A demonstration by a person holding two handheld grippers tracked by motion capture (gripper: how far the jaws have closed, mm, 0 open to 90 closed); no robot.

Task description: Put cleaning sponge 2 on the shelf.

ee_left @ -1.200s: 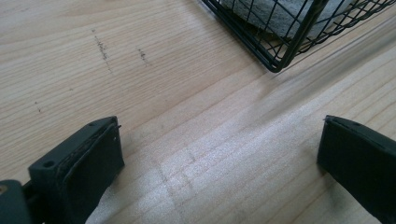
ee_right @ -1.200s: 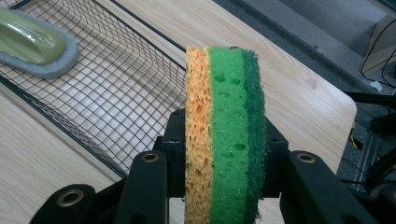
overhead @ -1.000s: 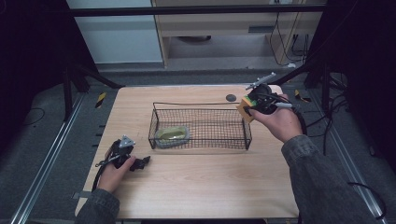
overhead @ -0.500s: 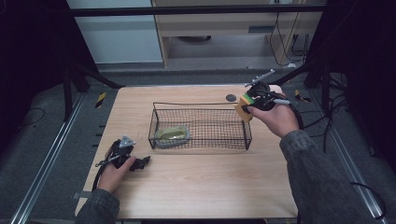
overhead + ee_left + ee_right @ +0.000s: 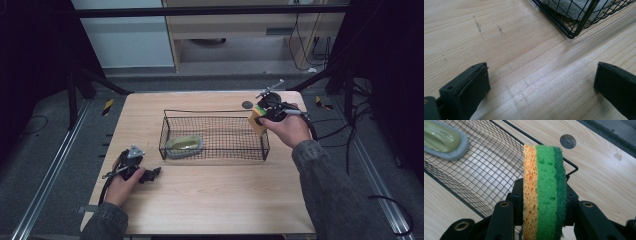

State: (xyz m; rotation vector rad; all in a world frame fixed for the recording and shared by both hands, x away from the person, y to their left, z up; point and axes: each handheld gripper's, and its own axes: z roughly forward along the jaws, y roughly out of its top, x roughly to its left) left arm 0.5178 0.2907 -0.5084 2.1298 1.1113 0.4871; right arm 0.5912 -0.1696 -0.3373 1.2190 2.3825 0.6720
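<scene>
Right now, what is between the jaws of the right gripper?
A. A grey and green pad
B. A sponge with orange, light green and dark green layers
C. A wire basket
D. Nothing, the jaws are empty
B. In the right gripper view the jaws of the right gripper press on both faces of the layered sponge, held at the rim of the wire basket.

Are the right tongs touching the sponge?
Touching. Right gripper view: both jaws of the right tongs press flat against the sponge, one on each face.
</scene>
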